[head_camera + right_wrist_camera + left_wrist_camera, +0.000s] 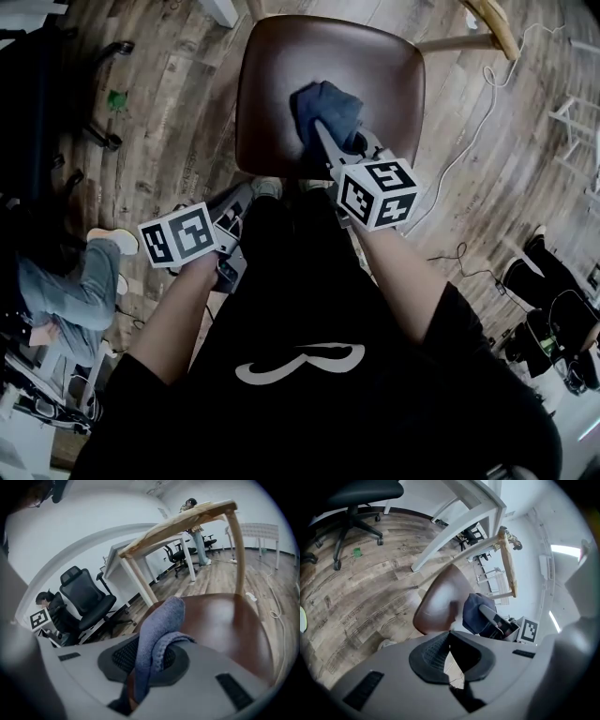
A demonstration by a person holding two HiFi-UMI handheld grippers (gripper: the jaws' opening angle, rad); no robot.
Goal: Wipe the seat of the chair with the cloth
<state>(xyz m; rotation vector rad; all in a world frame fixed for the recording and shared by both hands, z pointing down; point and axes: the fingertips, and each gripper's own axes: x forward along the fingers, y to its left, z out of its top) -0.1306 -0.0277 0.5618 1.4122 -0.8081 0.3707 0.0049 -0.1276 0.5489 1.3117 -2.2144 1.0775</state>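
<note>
The chair's brown seat [375, 66] fills the top middle of the head view. A blue cloth [326, 105] lies bunched on the near half of the seat. My right gripper [328, 133] reaches onto the seat from the near edge and is shut on the cloth. In the right gripper view the cloth [159, 625] loops up from between the jaws of my right gripper [145, 667] over the seat [225, 620]. My left gripper [239, 202] hangs off the seat's near left corner, above the floor. My left gripper [451, 665] has its jaws shut on nothing and looks toward the seat [440, 602] and the cloth [474, 613].
A light wooden table [492, 28] stands beyond the chair at the right. A cable [478, 103] runs over the wood floor to the right. A black office chair [351, 498] and white table legs [459, 517] stand to the left. A seated person [66, 281] is at the left.
</note>
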